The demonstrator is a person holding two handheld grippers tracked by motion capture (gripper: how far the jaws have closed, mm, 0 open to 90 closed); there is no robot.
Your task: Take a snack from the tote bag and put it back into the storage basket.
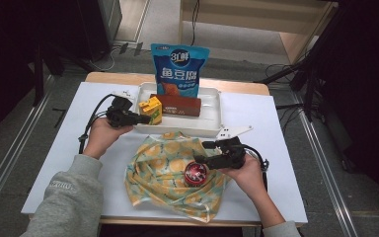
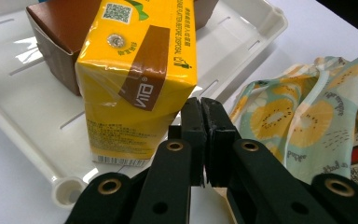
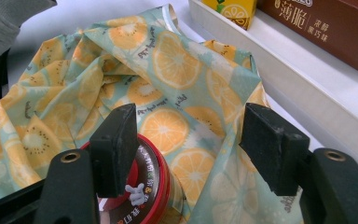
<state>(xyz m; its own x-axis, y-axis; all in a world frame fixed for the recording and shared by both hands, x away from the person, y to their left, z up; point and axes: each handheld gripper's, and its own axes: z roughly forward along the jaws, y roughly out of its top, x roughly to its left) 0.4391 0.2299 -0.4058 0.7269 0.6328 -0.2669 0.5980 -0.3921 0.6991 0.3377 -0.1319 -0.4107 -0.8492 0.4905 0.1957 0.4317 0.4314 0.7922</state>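
A yellow drink carton [image 1: 151, 109] stands at the left end of the white tray [image 1: 212, 116], next to a brown box [image 1: 180, 105]. My left gripper [image 1: 145, 119] is shut with nothing between its jaws. In the left gripper view its tips [image 2: 204, 109] rest against the carton's [image 2: 135, 79] lower edge. A red-lidded can [image 1: 196, 173] sits on a fruit-print cloth [image 1: 168, 168]. My right gripper [image 1: 205, 153] is open just right of the can. In the right gripper view its left pad [image 3: 114, 140] hangs over the can [image 3: 144, 186], and the right pad [image 3: 272, 144] stands over the cloth [image 3: 168, 70].
A blue snack bag [image 1: 179, 69] stands upright behind the tray. The white table top [image 1: 69, 138] has bare room at the left and right. The tray wall [image 3: 307, 93] runs close beside my right gripper. Dark floor and stands surround the table.
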